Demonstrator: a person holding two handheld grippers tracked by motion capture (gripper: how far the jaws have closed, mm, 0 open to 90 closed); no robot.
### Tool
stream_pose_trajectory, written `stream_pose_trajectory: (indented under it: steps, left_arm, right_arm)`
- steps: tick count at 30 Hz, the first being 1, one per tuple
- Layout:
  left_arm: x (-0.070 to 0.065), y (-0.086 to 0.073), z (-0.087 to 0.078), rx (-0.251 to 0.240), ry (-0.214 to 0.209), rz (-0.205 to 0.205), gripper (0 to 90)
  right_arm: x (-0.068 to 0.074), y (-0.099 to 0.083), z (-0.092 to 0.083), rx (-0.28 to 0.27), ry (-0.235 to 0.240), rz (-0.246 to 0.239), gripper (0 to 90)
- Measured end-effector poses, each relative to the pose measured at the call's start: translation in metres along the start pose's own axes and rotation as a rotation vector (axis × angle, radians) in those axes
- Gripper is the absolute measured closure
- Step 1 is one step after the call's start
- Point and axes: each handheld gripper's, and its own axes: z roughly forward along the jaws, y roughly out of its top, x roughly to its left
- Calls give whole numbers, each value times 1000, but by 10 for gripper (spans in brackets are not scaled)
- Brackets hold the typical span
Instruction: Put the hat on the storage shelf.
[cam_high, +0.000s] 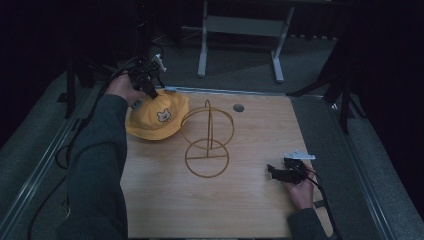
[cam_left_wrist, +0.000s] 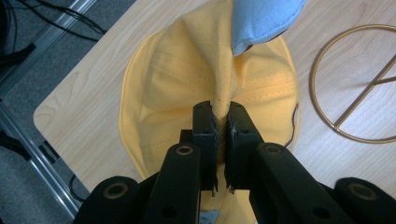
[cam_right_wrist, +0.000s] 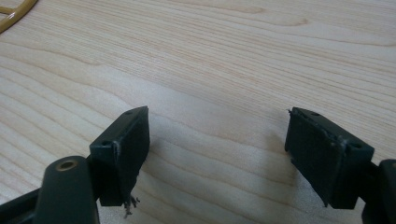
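Yellow cotton with a bear face on its crown, the hat (cam_high: 157, 117) is pinched by the closed left gripper (cam_left_wrist: 222, 122) at the table's (cam_high: 250, 200) far-left corner. Its gathered fold is drawn upward, brim hanging tableward. The right gripper (cam_right_wrist: 217, 140) is held with jaws apart, nothing between them.

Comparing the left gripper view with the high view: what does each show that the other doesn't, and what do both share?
Left gripper view alone: the jaws of the left gripper pinching a fold of the yellow hat, and a blue lining.
High view alone: the bear patch on the hat, the gold wire stand's upright hoop, and the right gripper resting low on the table.
Both: hat, stand base, wooden table.
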Motion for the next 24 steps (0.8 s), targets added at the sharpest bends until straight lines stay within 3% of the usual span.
stream_pose_trajectory:
  steps: [24]
  left_arm:
    - [-1, -10, -38, -52, -6, 42, 845]
  right_arm:
    - [0, 0, 0, 2, 1, 1, 219]
